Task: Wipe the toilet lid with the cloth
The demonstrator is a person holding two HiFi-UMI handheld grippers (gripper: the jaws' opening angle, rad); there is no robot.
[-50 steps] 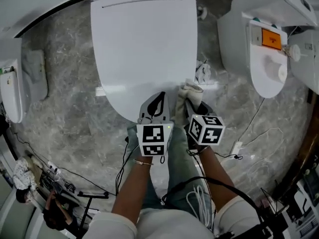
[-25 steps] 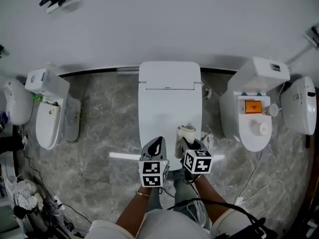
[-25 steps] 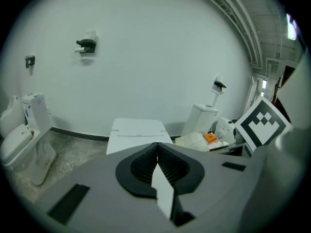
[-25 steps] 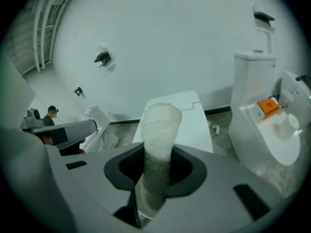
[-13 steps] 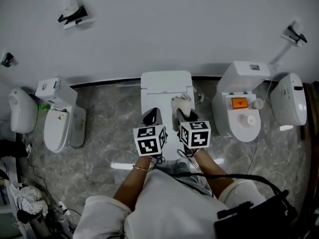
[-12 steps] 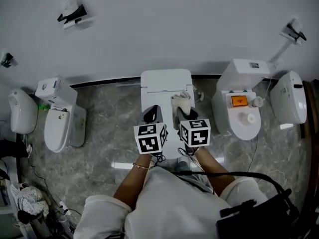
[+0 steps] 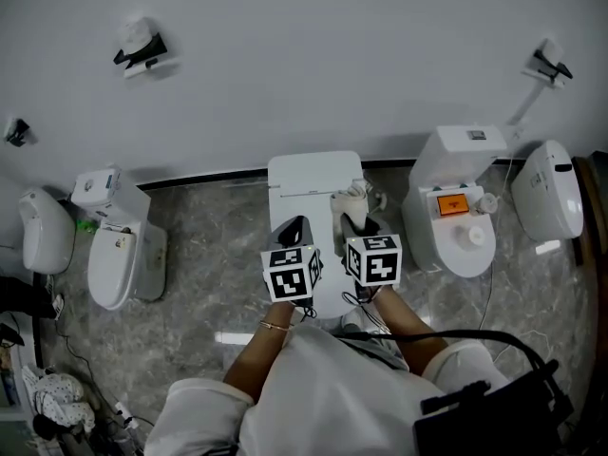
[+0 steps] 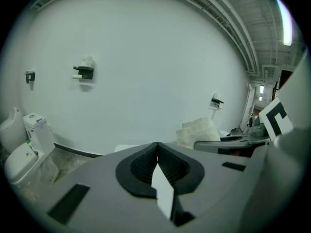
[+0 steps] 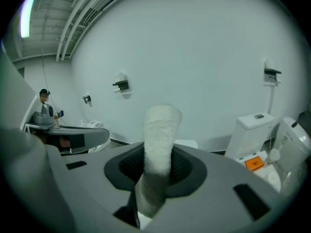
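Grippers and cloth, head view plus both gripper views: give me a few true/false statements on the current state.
1. The right gripper has its jaws shut on the cloth. True.
2. The left gripper holds a second cloth. False: its jaws are together with nothing between them.
3. The lid of the middle toilet is down. True.
4. The orange patch sits on the middle toilet. False: it is on the right toilet.
5. The cloth lies spread flat on the lid. False: it is clamped in the right gripper and sticks out past the jaws.
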